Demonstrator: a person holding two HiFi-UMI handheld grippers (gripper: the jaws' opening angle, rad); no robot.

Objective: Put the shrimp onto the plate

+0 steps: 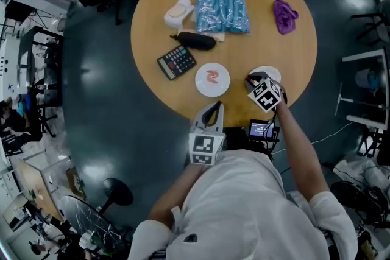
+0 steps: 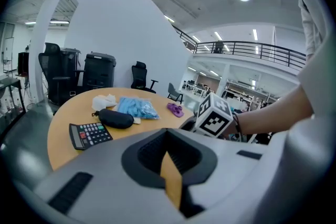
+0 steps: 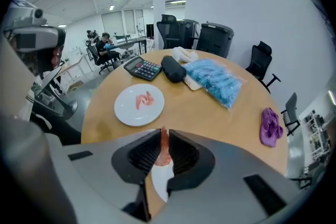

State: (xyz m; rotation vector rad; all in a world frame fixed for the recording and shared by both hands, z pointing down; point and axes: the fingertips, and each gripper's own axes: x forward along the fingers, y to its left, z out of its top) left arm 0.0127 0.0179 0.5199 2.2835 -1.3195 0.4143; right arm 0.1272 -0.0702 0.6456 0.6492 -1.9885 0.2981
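Left hand-held gripper (image 1: pixel 212 110) sits at the near tabletop (image 1: pixel 244 49) edge, jaws together, empty; just beyond, the plate (image 1: pixel 200 84) carries a shrimp (image 1: pixel 212 77); right hand-held gripper (image 3: pixel 161 136) pinches a second shrimp (image 3: pixel 164 148) over a small dish (image 1: pixel 270 71); likely soft, slippery, best held mid-body; open office around.
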